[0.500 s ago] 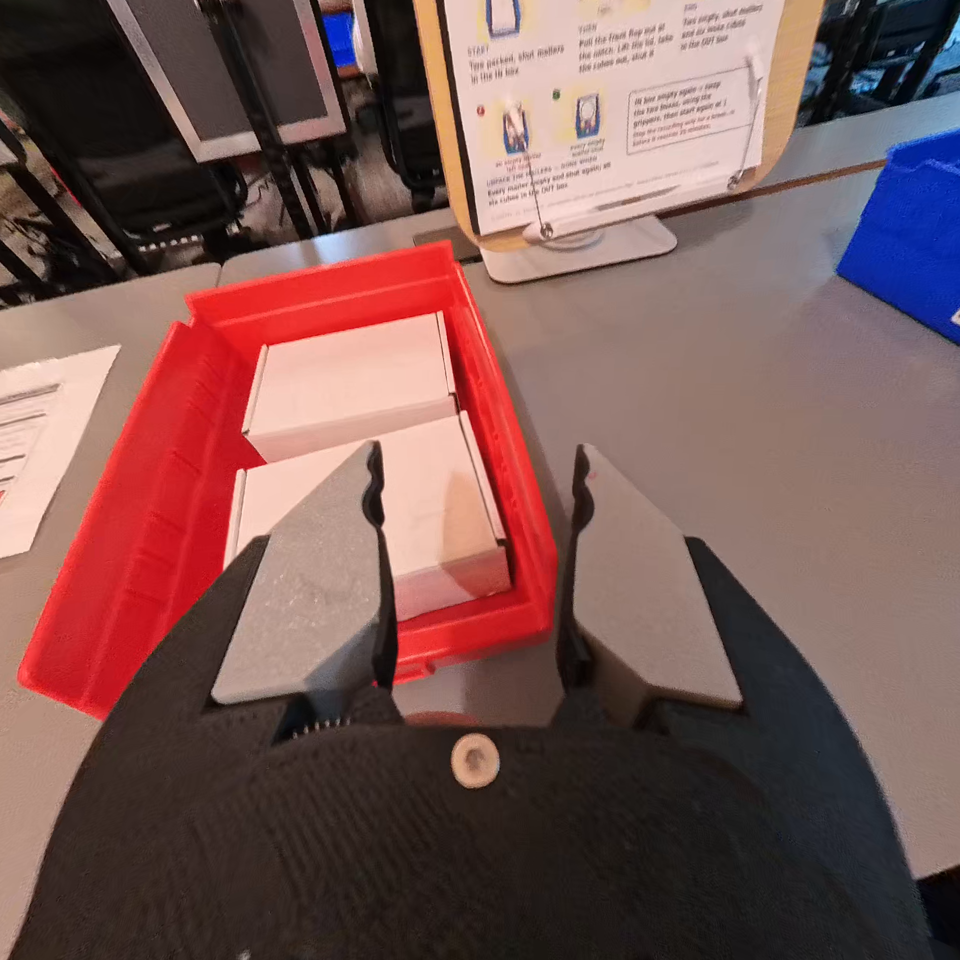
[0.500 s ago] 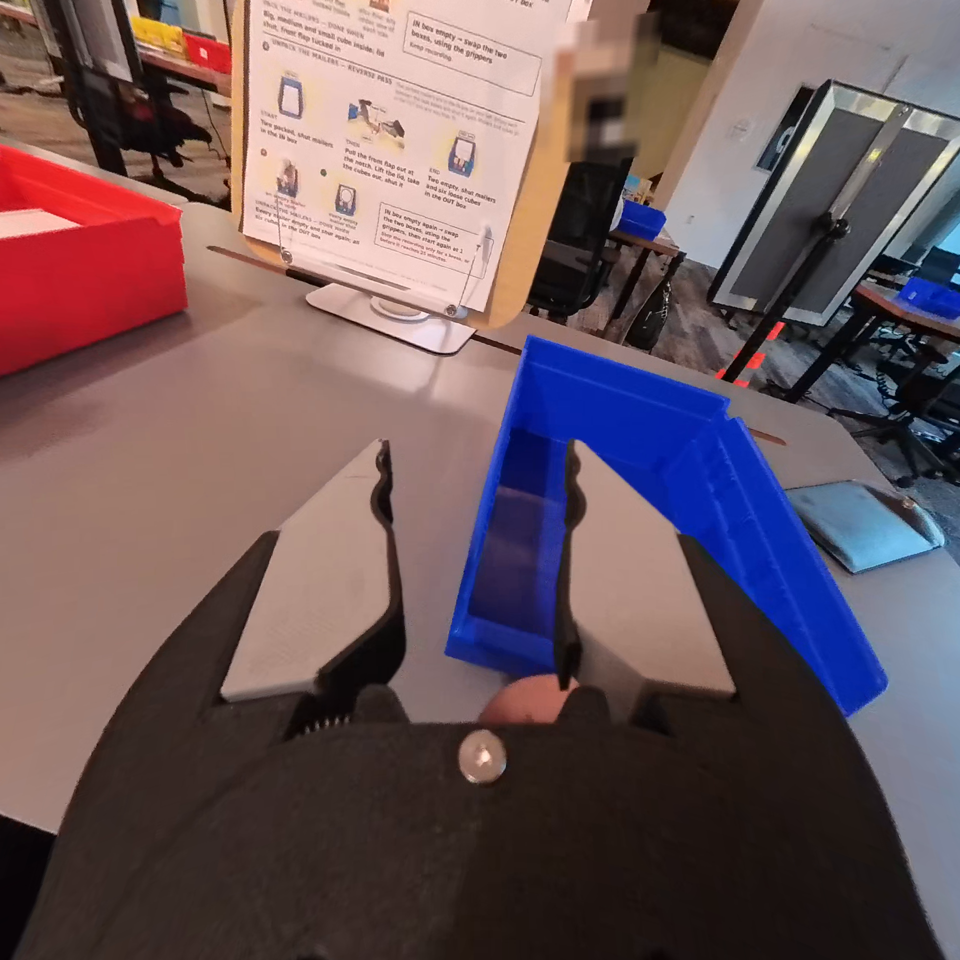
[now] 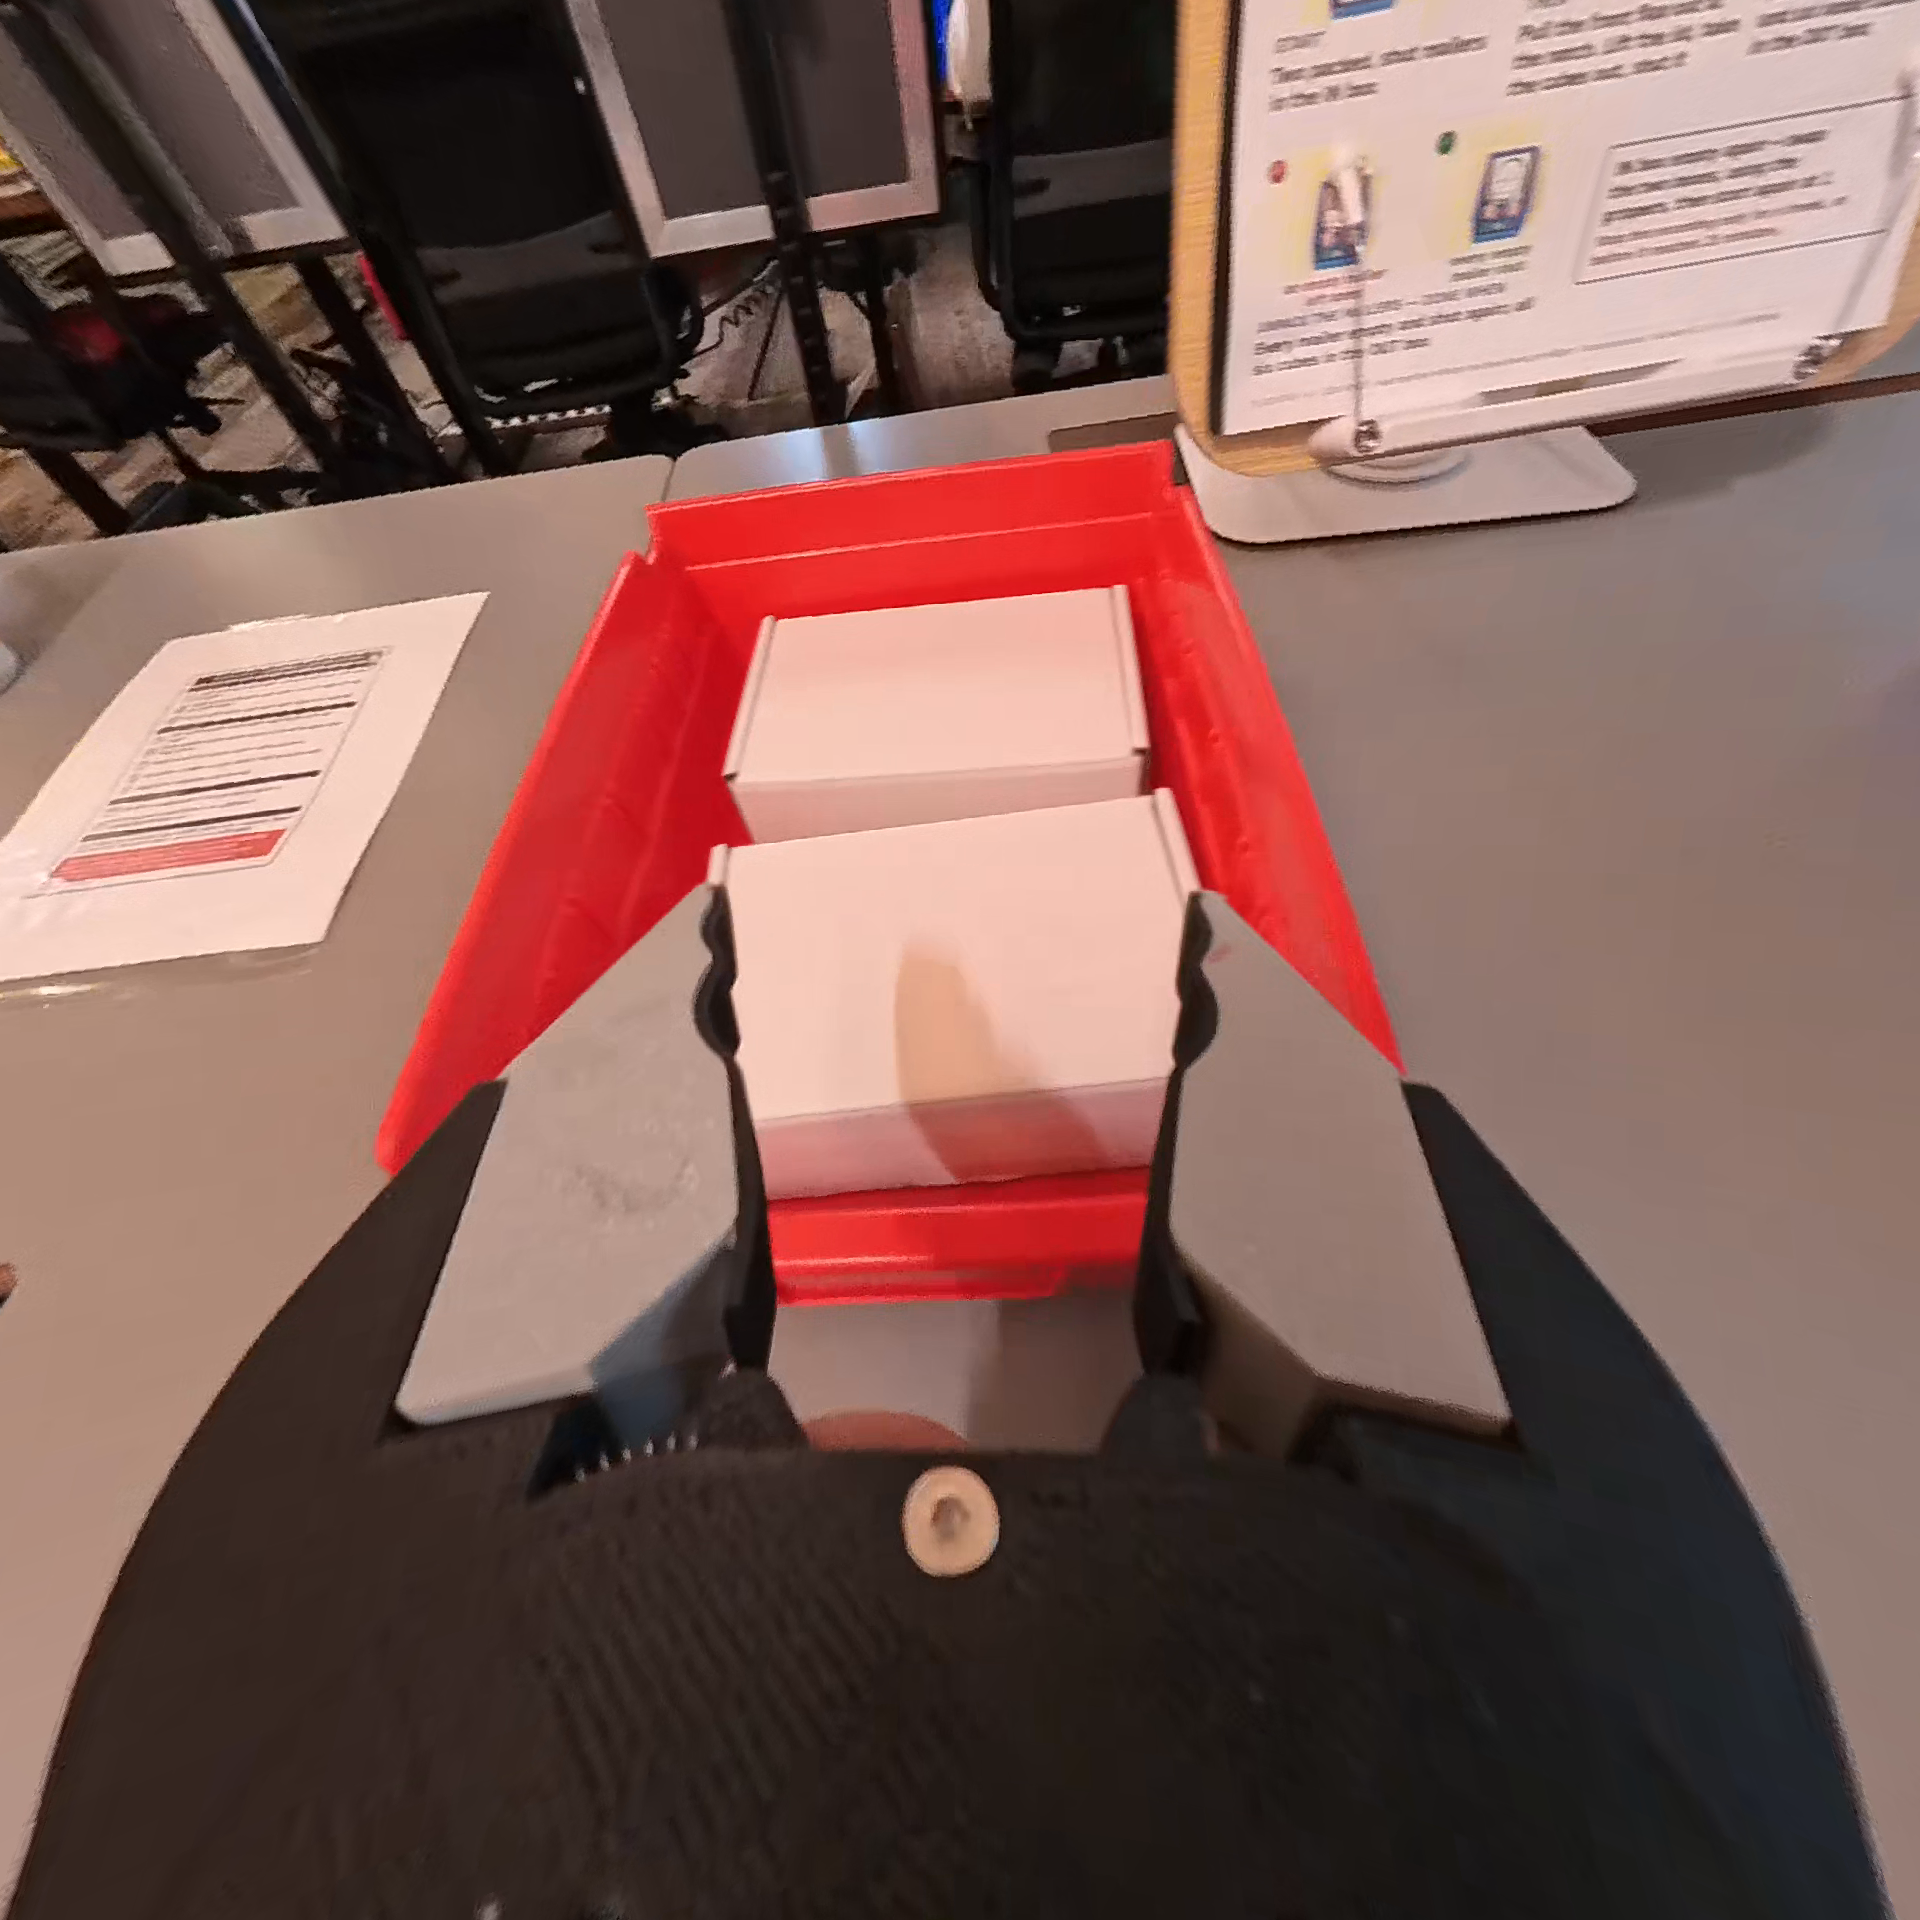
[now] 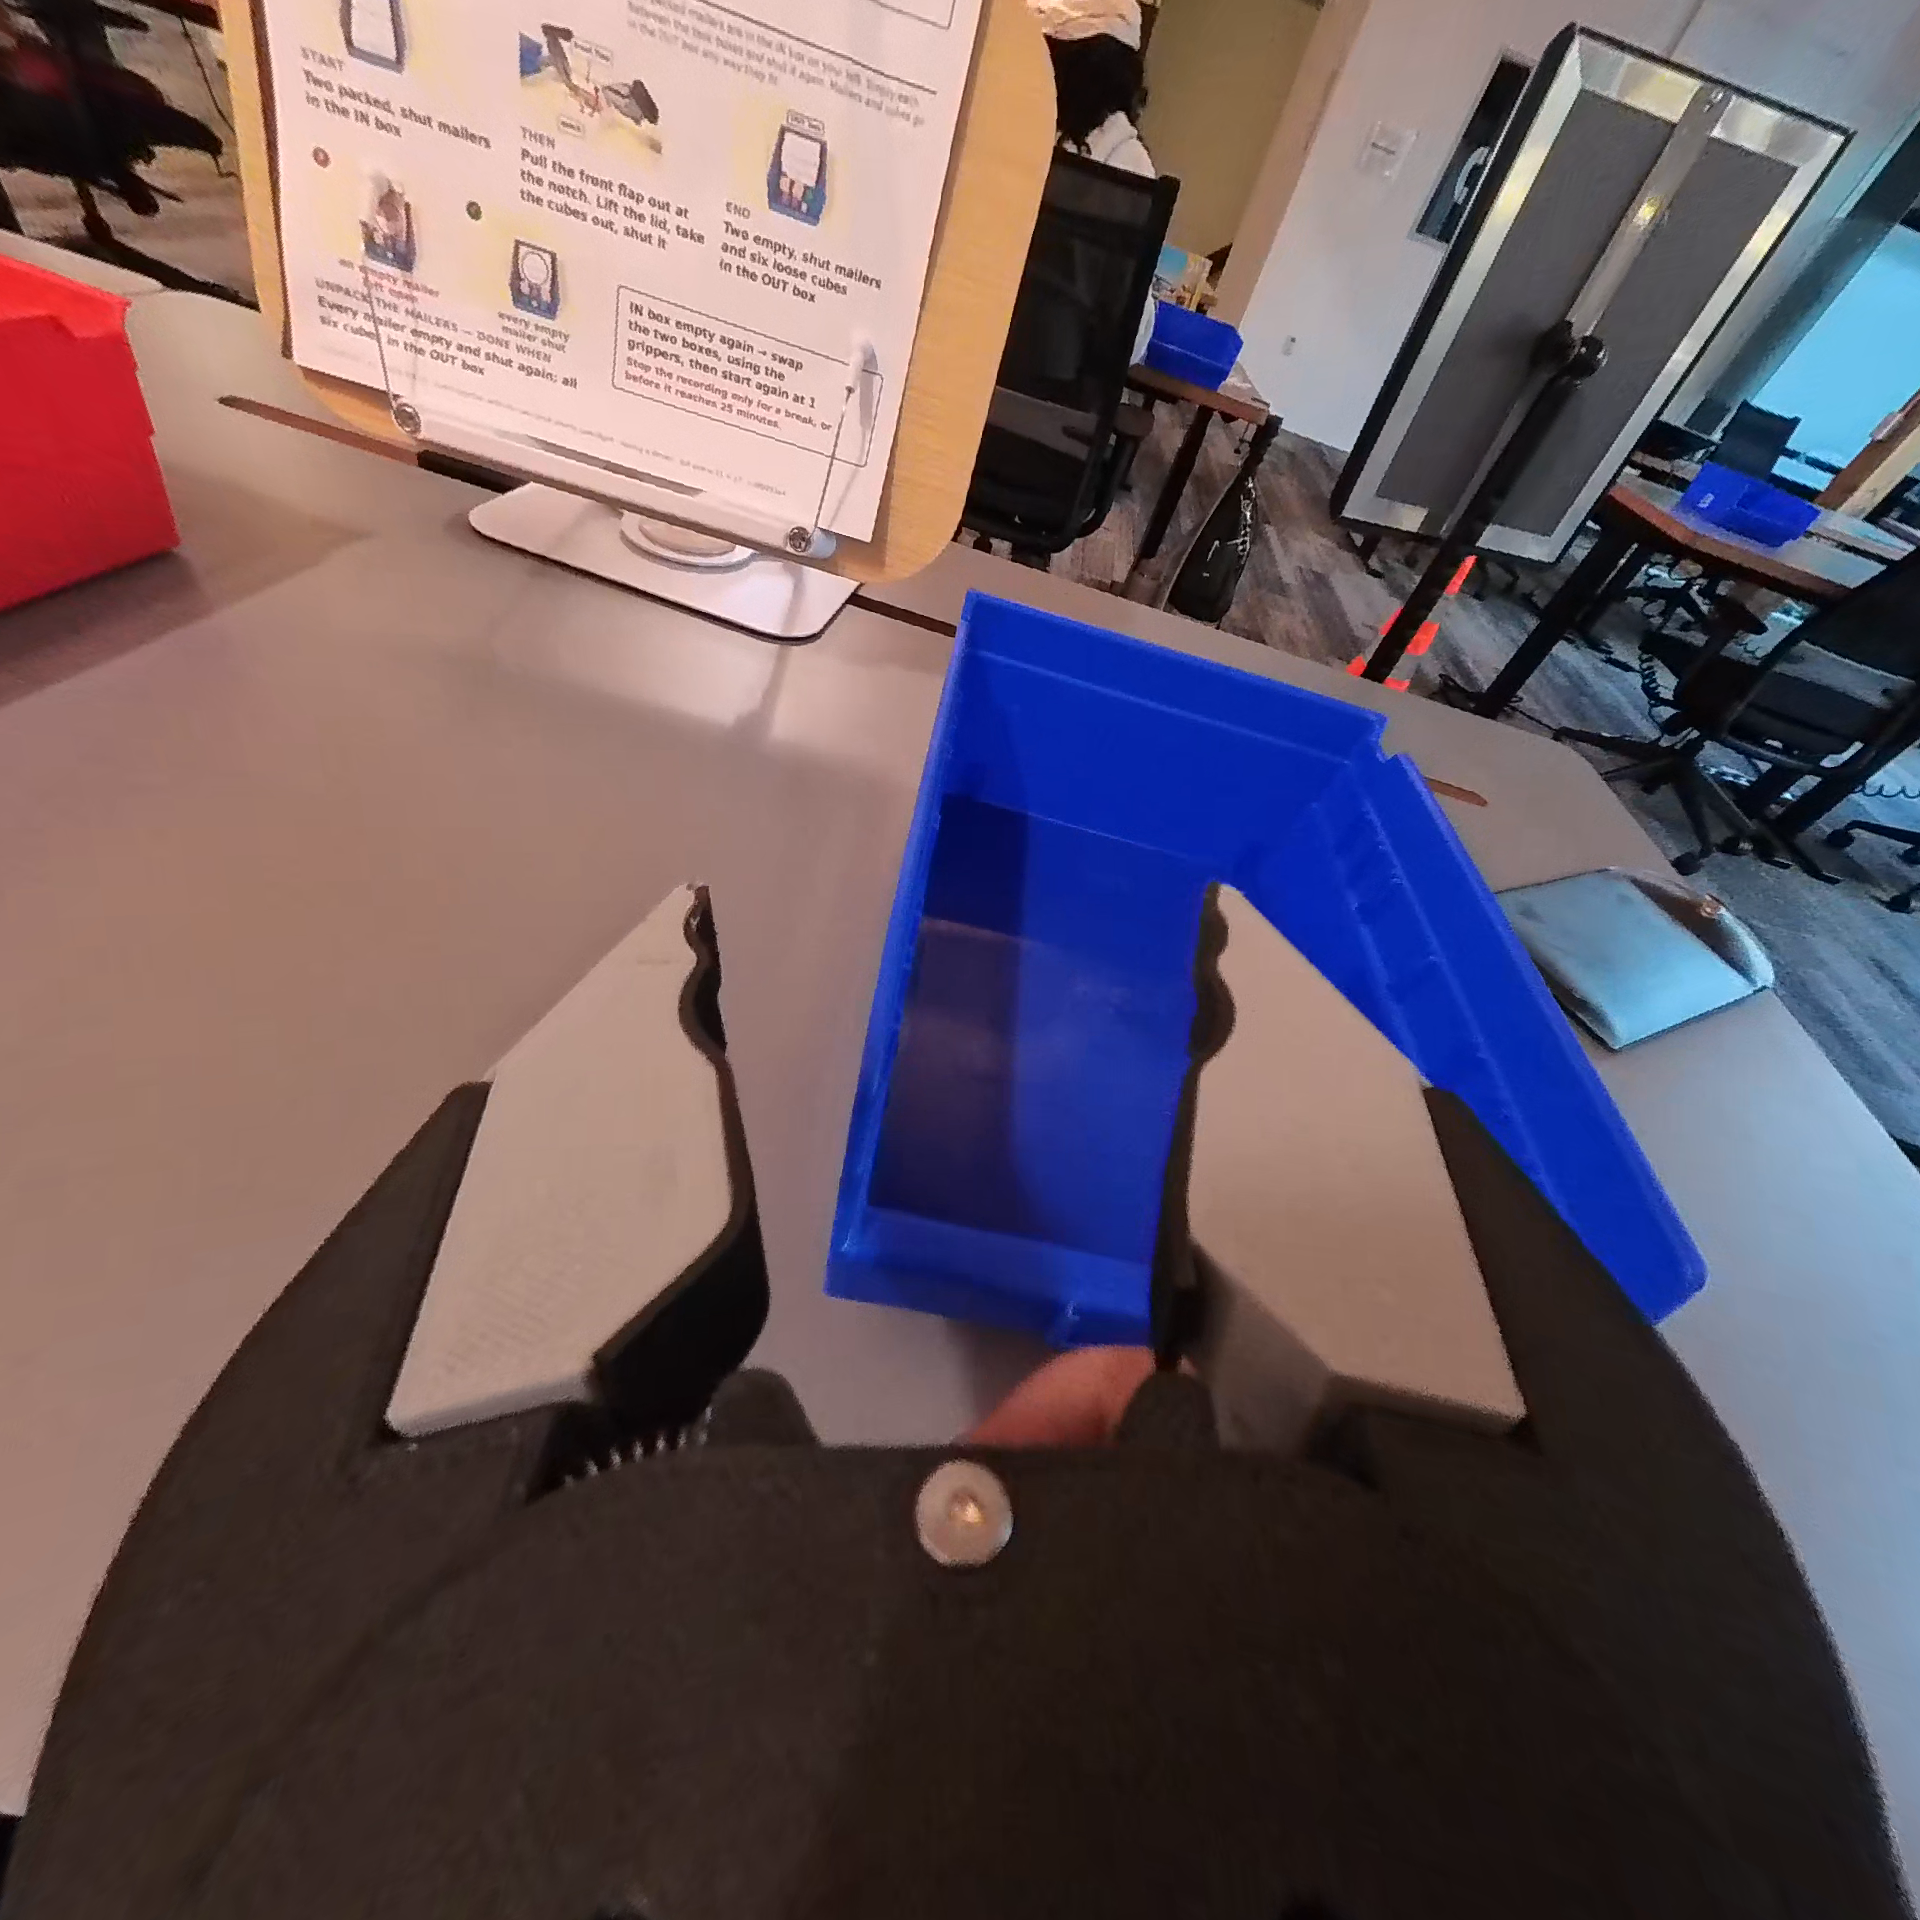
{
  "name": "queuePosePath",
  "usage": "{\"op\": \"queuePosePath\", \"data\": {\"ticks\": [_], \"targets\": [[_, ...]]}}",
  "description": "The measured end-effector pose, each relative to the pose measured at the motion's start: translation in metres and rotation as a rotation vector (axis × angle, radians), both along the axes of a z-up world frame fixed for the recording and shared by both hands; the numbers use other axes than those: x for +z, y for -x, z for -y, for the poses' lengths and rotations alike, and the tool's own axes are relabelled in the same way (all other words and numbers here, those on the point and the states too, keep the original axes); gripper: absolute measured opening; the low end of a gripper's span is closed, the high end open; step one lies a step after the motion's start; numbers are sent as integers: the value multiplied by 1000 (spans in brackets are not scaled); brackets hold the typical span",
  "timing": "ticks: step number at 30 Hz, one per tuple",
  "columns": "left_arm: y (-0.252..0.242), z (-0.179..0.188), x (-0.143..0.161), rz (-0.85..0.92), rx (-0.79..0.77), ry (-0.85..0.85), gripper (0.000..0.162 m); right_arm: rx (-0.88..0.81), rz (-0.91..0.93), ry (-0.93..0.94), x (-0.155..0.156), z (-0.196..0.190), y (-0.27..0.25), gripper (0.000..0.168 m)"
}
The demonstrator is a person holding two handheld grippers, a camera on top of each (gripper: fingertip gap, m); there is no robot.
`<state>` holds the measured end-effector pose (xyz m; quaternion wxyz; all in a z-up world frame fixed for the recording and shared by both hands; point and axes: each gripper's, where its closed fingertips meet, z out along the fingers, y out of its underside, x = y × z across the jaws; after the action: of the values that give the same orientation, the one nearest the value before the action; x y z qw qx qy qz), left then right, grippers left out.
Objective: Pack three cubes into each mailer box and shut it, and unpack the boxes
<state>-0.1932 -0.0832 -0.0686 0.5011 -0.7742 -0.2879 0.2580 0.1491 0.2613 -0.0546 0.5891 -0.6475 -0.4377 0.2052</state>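
Two white mailer boxes lie shut in a red bin (image 3: 613, 852), one behind the other. My left gripper (image 3: 956, 966) is open and empty, held above the near mailer box (image 3: 935, 935), its fingertips spanning the box's width. The far mailer box (image 3: 935, 707) lies just behind it. In the right wrist view, a blue bin (image 4: 1455, 1018) stands on the grey table and looks empty inside. My right gripper (image 4: 956, 956) is open and empty, above the blue bin's near left corner. No cubes show in either view.
An instruction sheet on a wooden board with a white stand (image 3: 1507, 208) rises behind the bins and also shows in the right wrist view (image 4: 623, 260). A printed paper (image 3: 229, 779) lies left of the red bin. A grey pad (image 4: 1631, 956) lies right of the blue bin. The red bin's corner (image 4: 62, 447) shows at far left.
My left gripper has swung left and now sits centred over the near mailer box. My right gripper has moved closer to the blue bin. Both stay open.
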Motion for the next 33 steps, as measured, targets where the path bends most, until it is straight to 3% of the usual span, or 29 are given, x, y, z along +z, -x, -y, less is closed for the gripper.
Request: {"op": "queuePosePath", "data": {"ticks": [10,18,25,33], "targets": [[21,31,-13,46,57,11,80,40,-27,26,4,4,-1,88],[40,56,-43,179,96,7,78,108,-42,104,0,13,6,85],[41,57,-71,349,29,5,75,161,-9,107,-6,25,13,84],[43,51,-84,332,35,54,74,179,-6,91,-3,28,10,79]]}}
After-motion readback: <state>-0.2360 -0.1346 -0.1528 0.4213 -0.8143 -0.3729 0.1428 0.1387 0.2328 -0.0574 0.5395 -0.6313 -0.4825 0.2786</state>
